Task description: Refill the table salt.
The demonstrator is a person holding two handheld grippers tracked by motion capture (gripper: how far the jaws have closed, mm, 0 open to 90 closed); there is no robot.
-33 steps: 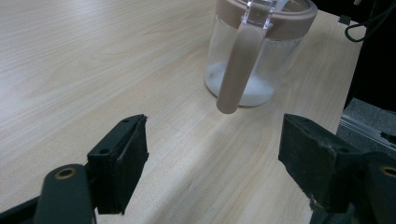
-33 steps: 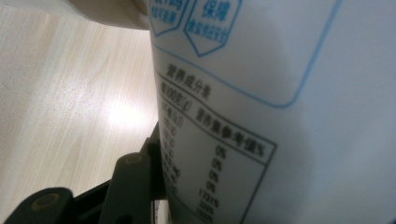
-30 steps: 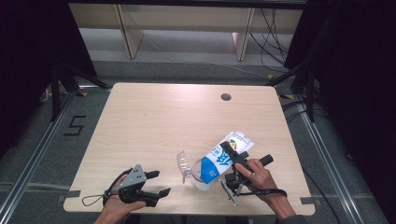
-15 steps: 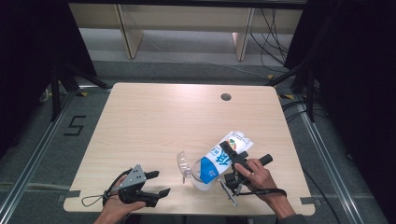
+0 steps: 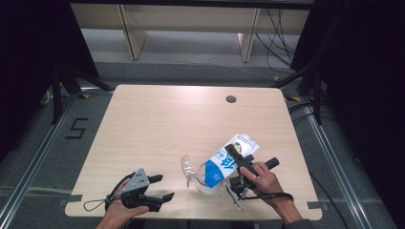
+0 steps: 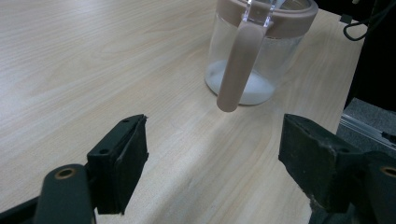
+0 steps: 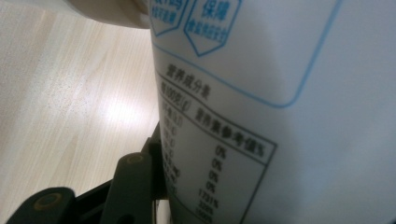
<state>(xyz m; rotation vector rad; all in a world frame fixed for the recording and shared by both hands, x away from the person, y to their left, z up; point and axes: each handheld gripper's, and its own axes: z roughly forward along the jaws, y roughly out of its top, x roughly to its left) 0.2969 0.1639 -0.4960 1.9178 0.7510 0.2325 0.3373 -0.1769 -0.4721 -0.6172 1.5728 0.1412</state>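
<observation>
A "5" is marked on the floor left of the table. The white bag carries blue shield badges with Chinese characters and a black table — "0%" three times, then "1731%", blurred.

Left gripper sat low at the table's near edge, jaws spread wide. Right gripper was over by the table's right front corner, clamped around a white bag, right hand wrapped on its handle.

In the right gripper view the white bag is cut off at 12, 3 and 6 o'clock and hides one jaw. Its small print is blurred. In the left gripper view the jar is cut at 12 o'clock.
</observation>
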